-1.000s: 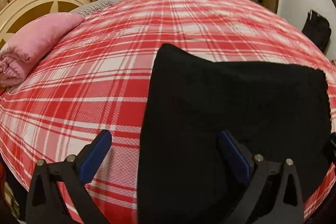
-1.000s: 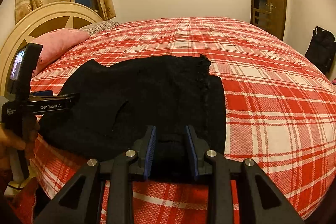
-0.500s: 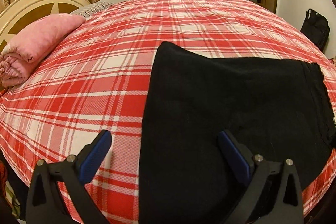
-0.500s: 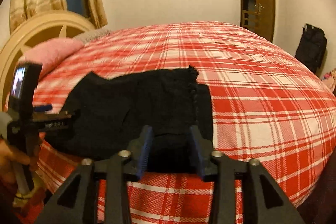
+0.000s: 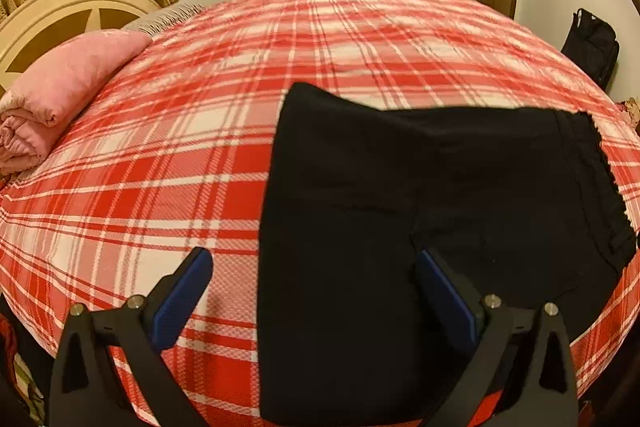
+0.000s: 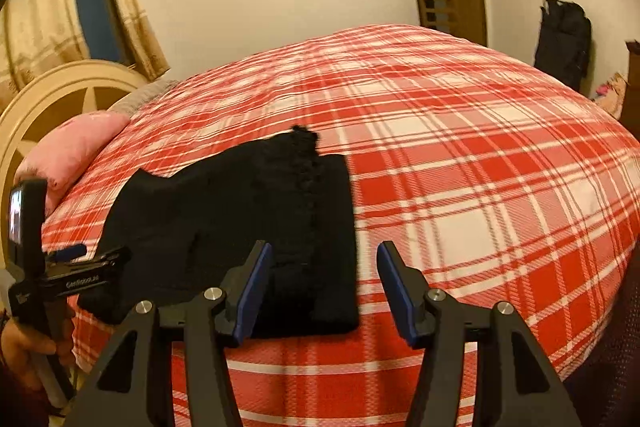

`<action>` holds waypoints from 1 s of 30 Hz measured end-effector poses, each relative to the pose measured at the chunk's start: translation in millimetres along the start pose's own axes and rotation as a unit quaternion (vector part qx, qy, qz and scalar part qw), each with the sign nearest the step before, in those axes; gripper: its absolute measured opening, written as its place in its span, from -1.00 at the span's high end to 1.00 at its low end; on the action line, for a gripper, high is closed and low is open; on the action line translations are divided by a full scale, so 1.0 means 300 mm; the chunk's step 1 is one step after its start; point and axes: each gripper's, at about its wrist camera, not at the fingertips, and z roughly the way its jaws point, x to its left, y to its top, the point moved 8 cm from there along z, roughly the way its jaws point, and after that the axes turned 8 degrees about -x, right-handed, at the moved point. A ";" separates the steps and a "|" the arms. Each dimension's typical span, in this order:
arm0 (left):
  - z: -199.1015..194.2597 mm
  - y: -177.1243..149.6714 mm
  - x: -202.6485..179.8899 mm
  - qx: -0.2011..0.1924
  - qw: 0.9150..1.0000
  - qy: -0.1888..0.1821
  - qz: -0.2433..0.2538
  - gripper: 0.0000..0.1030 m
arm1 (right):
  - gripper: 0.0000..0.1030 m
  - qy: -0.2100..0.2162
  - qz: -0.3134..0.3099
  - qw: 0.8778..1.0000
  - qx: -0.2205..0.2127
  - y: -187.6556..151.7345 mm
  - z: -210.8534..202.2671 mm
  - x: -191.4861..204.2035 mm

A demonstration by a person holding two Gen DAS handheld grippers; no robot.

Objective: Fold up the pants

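Black pants (image 5: 400,203) lie folded flat on the red plaid bed near its front edge; they also show in the right wrist view (image 6: 248,211). My left gripper (image 5: 312,291) is open and empty, its jaws wide apart above the pants' left edge. My right gripper (image 6: 324,283) is open and empty, raised just above the pants' right front corner. The left gripper's body (image 6: 64,279) shows at the far left of the right wrist view, held by a hand.
The plaid bedspread (image 5: 160,163) covers the whole bed. A pink folded blanket (image 5: 60,95) lies at the left by the cream headboard (image 5: 60,15). A black bag (image 6: 564,43) stands by the far wall near a wooden door.
My right gripper has opened and let go of the pants, then lifted and pulled back. The left gripper stays open and has hardly moved.
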 end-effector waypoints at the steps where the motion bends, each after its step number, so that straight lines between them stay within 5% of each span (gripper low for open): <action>1: 0.007 -0.005 -0.001 0.002 1.000 -0.001 0.000 -1.00 | -0.10 -0.001 0.008 1.000 -0.001 0.004 -0.002 -0.017; 14: -0.025 0.036 -0.020 -0.015 1.000 -0.018 -0.007 -1.00 | -0.10 0.002 0.056 0.998 0.003 0.029 0.023 -0.087; 23: -0.022 0.063 -0.090 -0.019 0.999 -0.017 0.031 -1.00 | -0.10 0.021 0.018 1.000 -0.012 0.058 0.019 -0.015; 28: -0.012 0.053 -0.086 -0.011 0.999 -0.009 0.039 -1.00 | -0.08 0.069 -0.013 0.997 -0.021 0.116 0.032 0.099; 30: -0.020 0.053 -0.056 -0.017 0.999 0.005 0.033 -1.00 | 0.09 0.111 -0.048 0.992 -0.024 0.152 0.045 0.212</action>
